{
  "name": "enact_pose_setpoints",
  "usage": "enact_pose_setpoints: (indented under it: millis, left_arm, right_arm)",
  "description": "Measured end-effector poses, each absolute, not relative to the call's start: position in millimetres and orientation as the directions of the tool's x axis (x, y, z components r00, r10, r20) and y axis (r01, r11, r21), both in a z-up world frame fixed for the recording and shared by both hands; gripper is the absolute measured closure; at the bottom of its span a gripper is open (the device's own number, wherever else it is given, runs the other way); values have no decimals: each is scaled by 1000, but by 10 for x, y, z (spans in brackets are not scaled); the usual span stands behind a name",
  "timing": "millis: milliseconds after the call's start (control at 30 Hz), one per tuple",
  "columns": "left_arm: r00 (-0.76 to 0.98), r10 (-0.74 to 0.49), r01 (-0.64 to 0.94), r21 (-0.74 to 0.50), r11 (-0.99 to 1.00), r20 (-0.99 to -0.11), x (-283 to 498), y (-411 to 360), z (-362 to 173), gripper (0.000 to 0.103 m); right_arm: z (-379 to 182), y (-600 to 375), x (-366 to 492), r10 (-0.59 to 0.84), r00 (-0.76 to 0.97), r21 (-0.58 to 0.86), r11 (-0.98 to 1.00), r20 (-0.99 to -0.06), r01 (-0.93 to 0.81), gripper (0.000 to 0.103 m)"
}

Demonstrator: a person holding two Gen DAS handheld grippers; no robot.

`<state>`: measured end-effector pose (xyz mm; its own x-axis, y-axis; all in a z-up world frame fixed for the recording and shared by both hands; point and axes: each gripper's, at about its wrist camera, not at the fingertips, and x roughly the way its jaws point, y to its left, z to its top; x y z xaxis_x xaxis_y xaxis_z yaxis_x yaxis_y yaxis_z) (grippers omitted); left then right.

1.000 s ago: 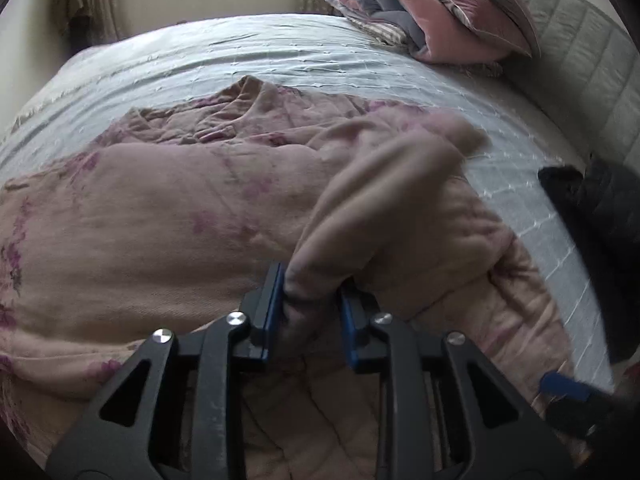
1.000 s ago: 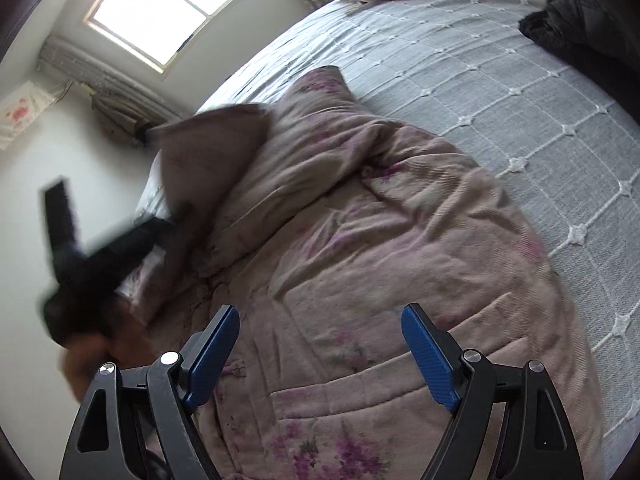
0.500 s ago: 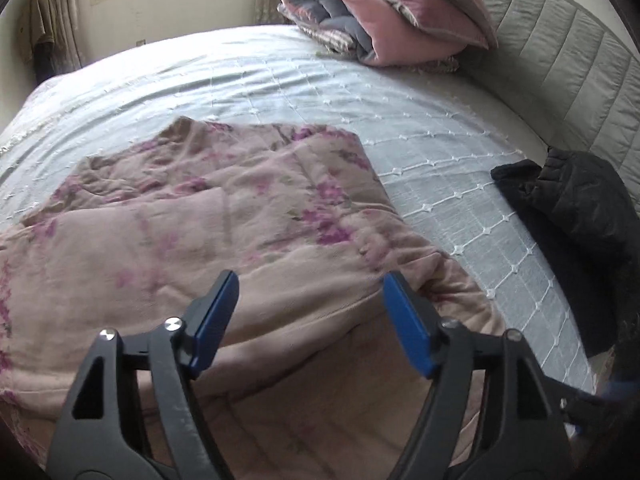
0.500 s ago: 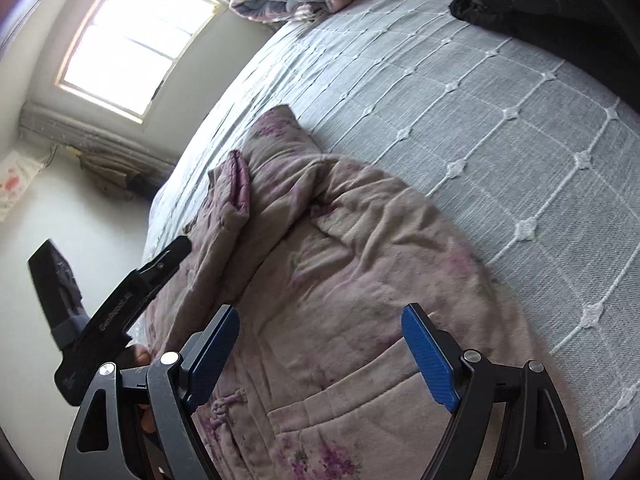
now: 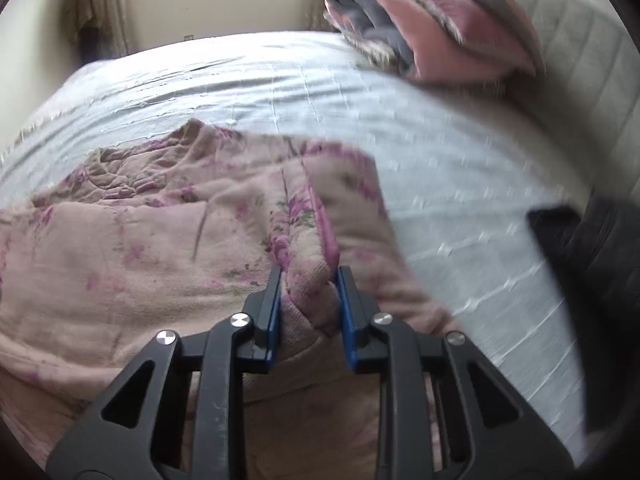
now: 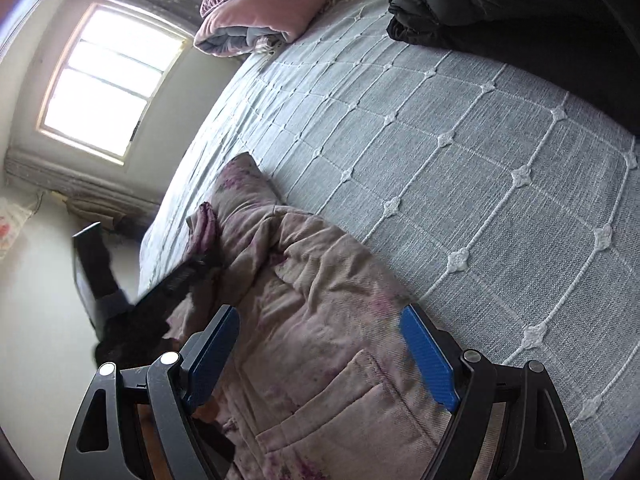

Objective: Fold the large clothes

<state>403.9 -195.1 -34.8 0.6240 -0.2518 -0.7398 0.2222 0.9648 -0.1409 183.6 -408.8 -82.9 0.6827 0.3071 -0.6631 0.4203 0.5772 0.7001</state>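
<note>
Left wrist view shows the left gripper (image 5: 308, 300) clamped on a thick fold of the padded pink garment with purple floral print (image 5: 160, 240), the quilted fabric bunched tight between its two blue pads (image 5: 273, 320). The garment lies spread over the near part of the pale grey-blue quilted bedspread (image 5: 280, 80), its collar end rumpled toward the far side. The right portion of this view is smeared, so the dark mass at the right edge (image 5: 580, 248) is probably a black garment, though its shape cannot be made out here. A folded pink and grey blanket (image 5: 420, 36) sits at the head of the bed against the grey padded headboard (image 5: 592, 72).

From the right wrist view, the right gripper (image 6: 320, 356) hovers above the garment's lower part (image 6: 340, 320) with its blue-padded fingers (image 6: 428, 360) spread wide and nothing between them. A stitched patch pocket (image 6: 332, 412) lies just beneath it. To its left the left gripper (image 6: 180, 280) pinches a raised edge of the garment. A black puffer jacket (image 6: 500, 4) lies on the bedspread (image 6: 480, 160) at the upper right, well apart from the garment. A bright window (image 6: 108, 80) lights the far wall.
</note>
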Motion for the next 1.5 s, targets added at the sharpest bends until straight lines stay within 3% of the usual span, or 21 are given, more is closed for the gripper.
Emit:
enact_pose_setpoints:
  millis: [100, 133, 200, 267, 333, 433, 533, 700, 1000, 1133, 1300, 1500]
  left_arm:
    - [622, -343, 209, -273, 939, -704, 4114, -1805, -431, 72]
    - [564, -376, 215, -309, 927, -736, 4188, -1813, -592, 65]
    - [500, -384, 198, -329, 923, -776, 4260, -1823, -845, 64]
    - [540, -417, 213, -361, 908, -731, 4204, -1790, -848, 61]
    - [519, -471, 224, -418, 880, -714, 4190, -1762, -781, 46]
    - [497, -519, 200, -489, 849, -696, 4123, -1603, -597, 36]
    - [547, -491, 163, -489, 857, -679, 3905, -1281, -362, 24]
    - [599, -387, 97, -416, 904, -701, 3378, -454, -164, 22]
    - [551, -177, -253, -364, 896, -816, 2383, 1439, -429, 21]
    - [504, -167, -278, -342, 898, -847, 1947, 1878, -515, 21]
    - [473, -175, -242, -318, 917, -864, 1497, 2057, -680, 21]
    - [440, -237, -254, -374, 892, -866, 1323, 2181, -988, 21]
  right_arm:
    - [-770, -4088, 1802, 261, 687, 669, 605, -678, 431, 19]
    - [-752, -4082, 1800, 252, 689, 663, 614, -679, 429, 19]
    - [-753, -4065, 1811, 250, 688, 659, 619, -681, 427, 19]
    - [-772, -4048, 1826, 253, 681, 655, 621, -687, 430, 19]
    - [-774, -4011, 1856, 256, 671, 645, 634, -696, 427, 19]
    - [-739, -3979, 1866, 251, 673, 634, 655, -696, 411, 19]
    - [-720, -3964, 1878, 227, 670, 609, 677, -707, 413, 19]
    - [-717, -3962, 1880, 220, 672, 603, 684, -707, 410, 19]
    - [-671, -3627, 1997, 219, 637, 518, 789, -739, 330, 19]
    - [-571, -3429, 1990, 175, 634, 422, 868, -754, 261, 19]
    - [-431, -3310, 1673, 193, 676, 404, 899, -711, 168, 18]
    - [-996, -3173, 1077, 232, 595, 392, 907, -769, 154, 18]
